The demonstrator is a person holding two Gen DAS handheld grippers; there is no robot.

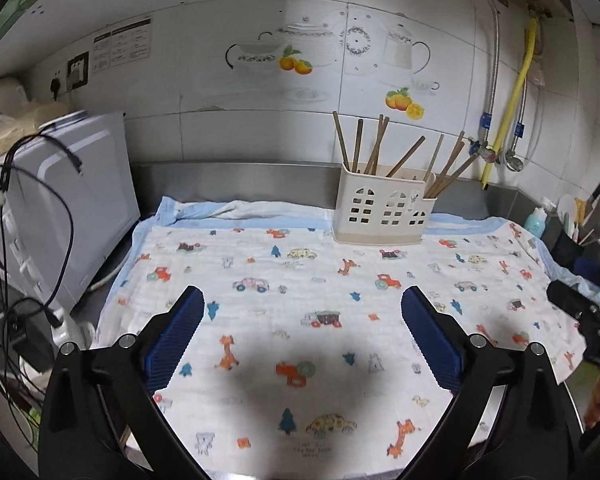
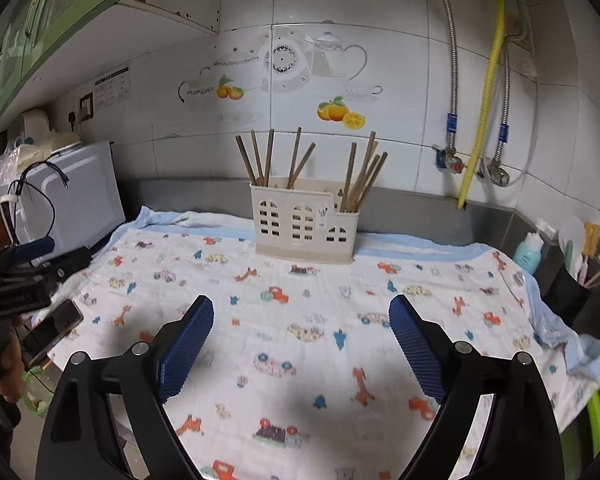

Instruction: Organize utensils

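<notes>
- Cream plastic holder (image 1: 382, 212) stands upright at the far edge of the printed cloth (image 1: 300, 280) in the left wrist view, near the steel backsplash, with brown chopsticks (image 1: 374, 148) standing and leaning in its compartments.
- Spread over the desk (image 1: 236, 178), the cloth shows cars, giraffes and trees.
- Over the near part of the cloth, the left gripper (image 1: 303, 308) has its jaws spread wide; nothing lies between the blue pads (image 1: 178, 336).
- A white microwave (image 1: 72, 200) with black cables draped on it sits to the left; at the right edge, part of the right gripper (image 1: 576, 308) reaches in.
- Seen from the right wrist view, the holder (image 2: 304, 220) sits at the back of the cloth (image 2: 300, 320), one bunch of chopsticks (image 2: 268, 158) in its taller left part and another in its lower right part.
- Well short of the holder, the right gripper (image 2: 301, 316) is also wide apart and holds nothing.
- At the left edge the left gripper (image 2: 40, 256) shows from the side, a hand (image 2: 10, 368) below it, and a dark phone (image 2: 52, 332) lies on the cloth's left border.
- A blue bottle (image 2: 530, 250) and a black pot of tools stand at the far right.
</notes>
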